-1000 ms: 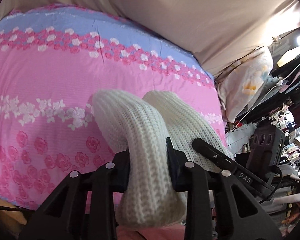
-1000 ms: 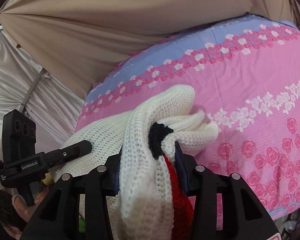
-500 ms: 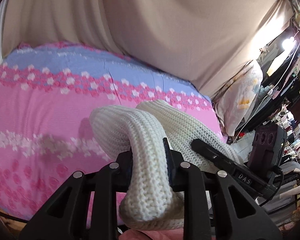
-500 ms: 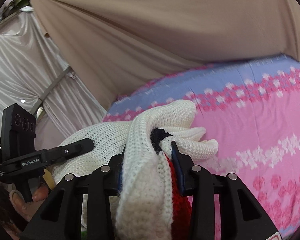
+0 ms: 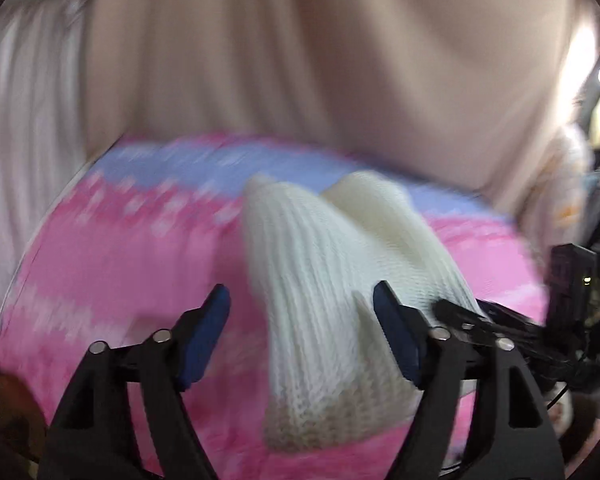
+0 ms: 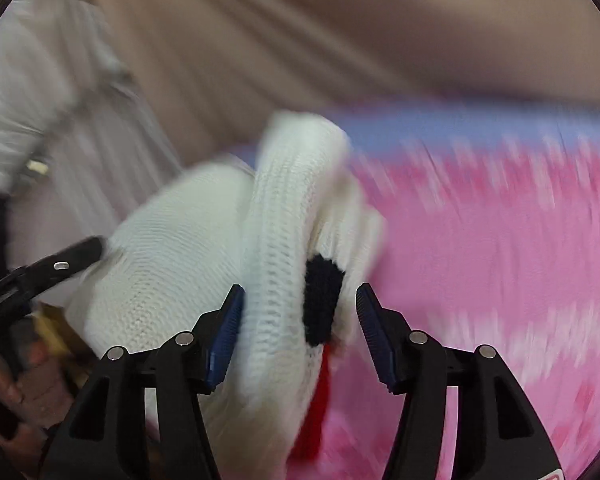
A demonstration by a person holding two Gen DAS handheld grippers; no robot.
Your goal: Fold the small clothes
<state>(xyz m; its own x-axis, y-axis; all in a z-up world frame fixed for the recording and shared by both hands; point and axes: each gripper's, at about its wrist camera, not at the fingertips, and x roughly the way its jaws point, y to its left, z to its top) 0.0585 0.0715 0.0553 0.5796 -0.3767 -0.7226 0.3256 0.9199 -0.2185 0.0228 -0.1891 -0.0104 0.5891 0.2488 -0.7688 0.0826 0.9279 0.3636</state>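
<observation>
White knit garment (image 5: 332,300) over the pink floral bed (image 5: 120,264), both grippers letting go.

The cream ribbed knit drapes in thick folds between the two grippers, with a black patch (image 6: 322,300) and a red strip (image 6: 320,408) showing at the right one. The left gripper (image 5: 302,312) has just been opening; its jaws stand wide, the fold between them but unpressed. The right gripper (image 6: 300,304) has also just been opening, its jaws parted around the knit. Both views are motion-blurred.

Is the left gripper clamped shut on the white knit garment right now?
No, the left gripper is open, gaps separating both pads from the white knit garment.
</observation>
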